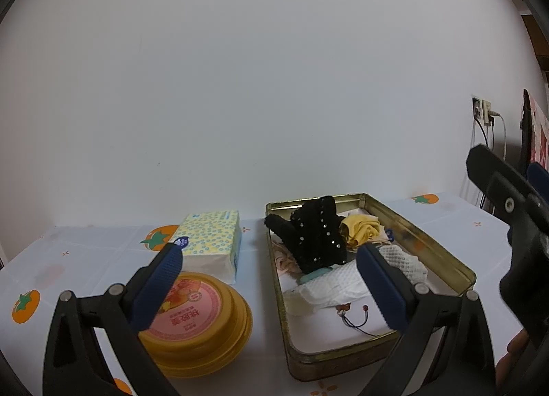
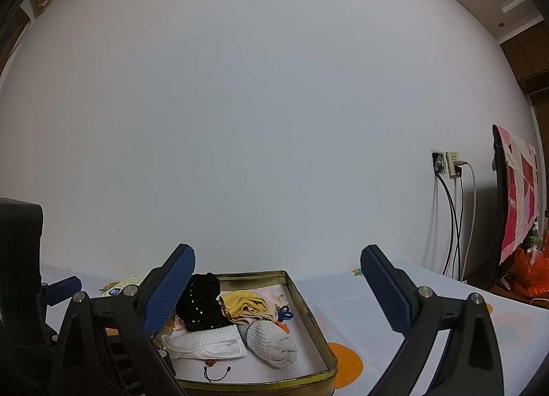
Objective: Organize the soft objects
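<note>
Looking, left wrist view: left gripper (image 1: 267,255) hovers over the table (image 1: 85,259) w/ fingers spread wide, nothing between them.
Tin: gold rectangular tin (image 1: 442,255) sits right of centre, lid off, soft stuff piled at its far end.
Soft items in tin: black beaded glove (image 1: 317,235) propped up at far left; yellow cloth (image 1: 363,229) bunched to its right; white mesh cloth (image 1: 339,284) folded nearer; white net pouch (image 1: 405,260) to the right; pinkish fabric (image 1: 284,259) under the glove.
Non-soft bit: red-beaded cord (image 1: 355,320) lies on the tin's bare near floor.
Left of tin: tissue pack (image 1: 212,241) far, round yellow lidded tub (image 1: 206,324) near, both outside the tin.
Right wrist view: right gripper (image 2: 278,279) also gapes wide, empty, held above the tin's near right corner.
Same pile: glove, yellow cloth, mesh cloth, net pouch all inside the tin walls; small blue looped thing (image 2: 284,314) by the right wall, can't tell what it is.
Step (judgement): ambiguous. Soft things already lie in the tin, loosely heaped; fits either a finished gather or a pile awaiting sorting/folding.
Next move: pics don't settle it. Any grab there needs a pinch on a single fabric layer, since pieces overlap and would drag neighbours.
</note>
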Available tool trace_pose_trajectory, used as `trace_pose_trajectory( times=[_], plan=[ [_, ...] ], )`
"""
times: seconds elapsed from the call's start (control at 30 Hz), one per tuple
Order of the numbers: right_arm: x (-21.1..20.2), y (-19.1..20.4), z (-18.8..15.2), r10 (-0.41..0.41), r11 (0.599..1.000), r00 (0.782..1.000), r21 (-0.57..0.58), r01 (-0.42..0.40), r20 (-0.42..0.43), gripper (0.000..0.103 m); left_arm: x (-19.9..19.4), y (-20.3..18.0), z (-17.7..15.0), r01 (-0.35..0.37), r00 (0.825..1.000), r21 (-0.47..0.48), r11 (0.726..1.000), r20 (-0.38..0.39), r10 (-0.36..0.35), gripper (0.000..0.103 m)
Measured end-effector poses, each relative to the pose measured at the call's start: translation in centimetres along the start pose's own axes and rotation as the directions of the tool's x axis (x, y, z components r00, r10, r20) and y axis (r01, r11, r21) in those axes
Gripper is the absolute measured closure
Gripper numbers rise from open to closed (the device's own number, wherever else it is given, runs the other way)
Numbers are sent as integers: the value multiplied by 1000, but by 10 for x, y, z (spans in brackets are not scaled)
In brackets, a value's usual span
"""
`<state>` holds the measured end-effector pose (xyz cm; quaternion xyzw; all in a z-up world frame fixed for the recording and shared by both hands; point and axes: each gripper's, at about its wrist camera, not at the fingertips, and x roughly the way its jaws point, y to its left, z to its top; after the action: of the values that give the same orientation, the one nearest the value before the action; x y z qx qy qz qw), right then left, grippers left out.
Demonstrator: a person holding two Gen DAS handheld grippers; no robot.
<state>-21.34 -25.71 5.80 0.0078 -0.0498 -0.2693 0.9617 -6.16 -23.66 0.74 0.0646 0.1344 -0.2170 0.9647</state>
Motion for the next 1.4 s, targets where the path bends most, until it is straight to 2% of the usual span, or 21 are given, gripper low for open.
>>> trace_pose_trajectory(
  times=[0.93, 1.13, 1.4],
  plan=[
    [0, 1, 0, -4, 1000, 1000, 0, 4, -2, 4, 2, 0, -2, -12, 1000, 2, 1000, -9, 12, 0],
    [0, -1, 0, 0, 1000, 1000, 1, 0, -2, 4, 3, -1, -2, 8, 1000, -5, 1000, -19, -8, 1],
    [3, -6, -1, -43, 999, 999, 25, 43, -20, 4, 3, -2, -1, 15, 1000, -14, 1000, -23, -15, 0]
  ],
)
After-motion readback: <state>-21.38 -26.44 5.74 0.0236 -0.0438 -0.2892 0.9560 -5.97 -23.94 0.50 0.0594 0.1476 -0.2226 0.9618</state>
